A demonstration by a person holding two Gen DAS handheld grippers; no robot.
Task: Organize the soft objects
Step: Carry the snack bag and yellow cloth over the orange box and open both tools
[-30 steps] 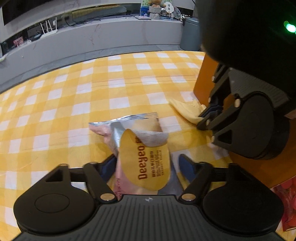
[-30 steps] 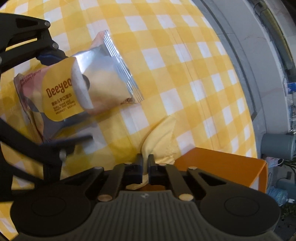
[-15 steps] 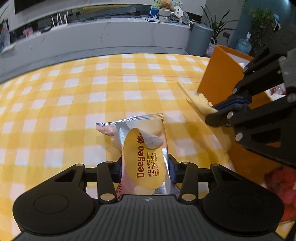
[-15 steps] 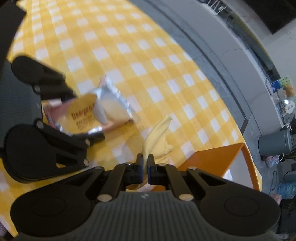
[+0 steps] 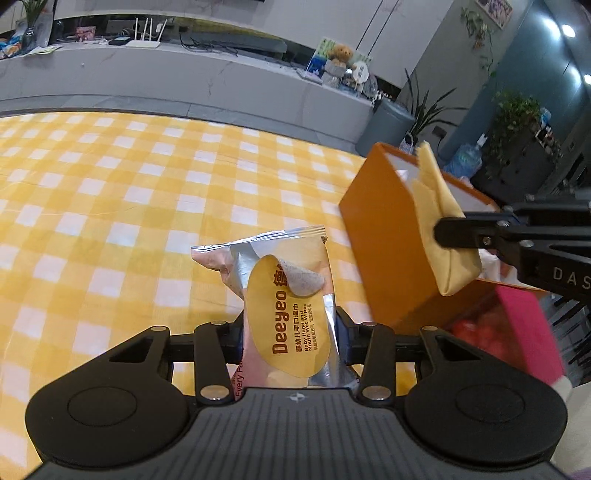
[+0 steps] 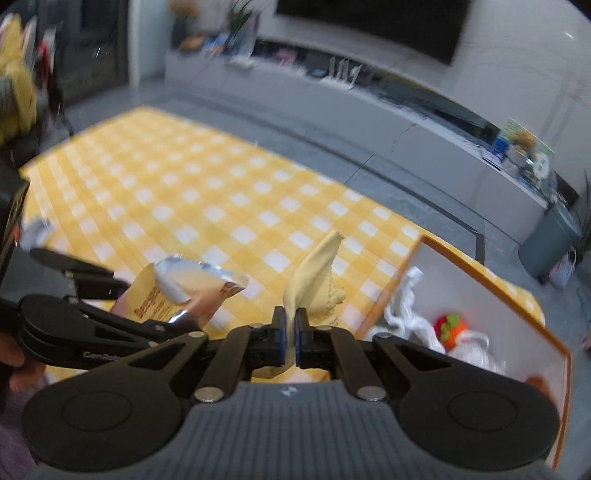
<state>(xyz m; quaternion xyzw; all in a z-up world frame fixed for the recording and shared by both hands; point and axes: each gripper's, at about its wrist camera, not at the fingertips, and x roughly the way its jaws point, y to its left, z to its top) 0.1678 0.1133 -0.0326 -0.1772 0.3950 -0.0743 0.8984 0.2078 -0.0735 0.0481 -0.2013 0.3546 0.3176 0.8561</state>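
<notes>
Clamping a silver and yellow wet-wipes pack (image 5: 286,295), the left gripper (image 5: 289,334) has both fingers pressed against the pack's sides; the printed "Deeyeo" label faces the left wrist camera and the crimped top edge points away. The pack is held off the yellow checked tabletop (image 5: 110,192).

Right gripper (image 6: 291,341): closed on a folded yellow cloth (image 6: 316,277), fingers nearly together with only the fabric between them. The cloth stands up from the fingers, its zigzag-cut edge visible on the right side. From the left wrist view the same cloth (image 5: 439,225) hangs at the near rim of the orange box (image 5: 388,251), partly over the opening.

The box sits at the right edge of the tabletop, white inside. In it: white fabric (image 6: 406,306) and a small red and orange plush item with a green top (image 6: 448,330). A pink container (image 5: 517,332) lies just beside the box on the near side.

Farther off: a grey stone-look ledge (image 5: 184,77) carrying a white router (image 5: 146,35) and a teddy bear (image 5: 338,53).
</notes>
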